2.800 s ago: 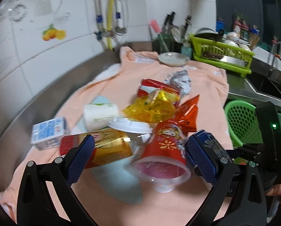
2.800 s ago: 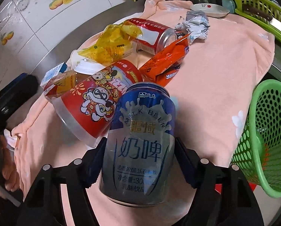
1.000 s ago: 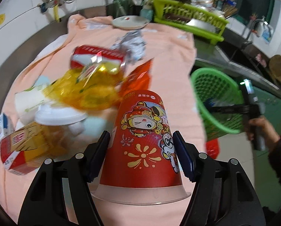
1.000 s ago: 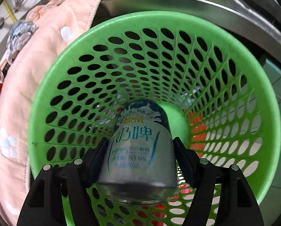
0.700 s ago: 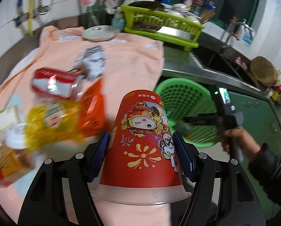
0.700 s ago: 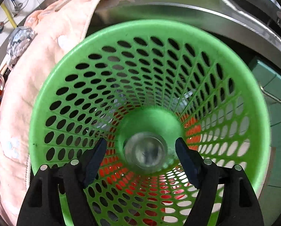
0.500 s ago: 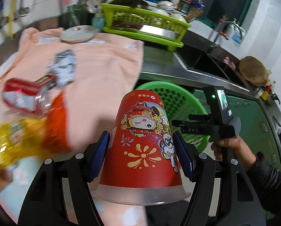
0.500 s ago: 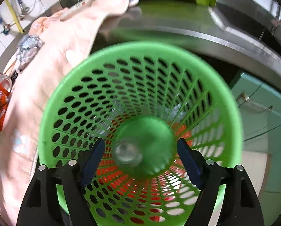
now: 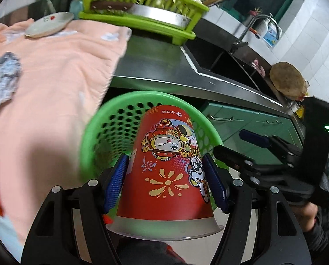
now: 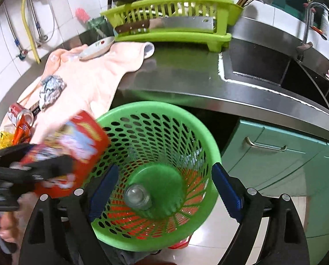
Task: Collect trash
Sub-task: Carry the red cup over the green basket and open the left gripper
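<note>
The cup (image 9: 166, 167), clenched in the left gripper (image 9: 165, 183), has been carried over the basket (image 9: 91, 132); release is next. The right gripper (image 10: 164, 190) is spread, empty.

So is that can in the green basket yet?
In. The can lies at the bottom of the green basket, and the right tool is open.

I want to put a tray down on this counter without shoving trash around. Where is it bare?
Bare steel counter lies between the peach towel, the dish rack and the sink. The towel's middle is also open. Crowded: its left end, with foil wrapper, red can and wrappers.
</note>
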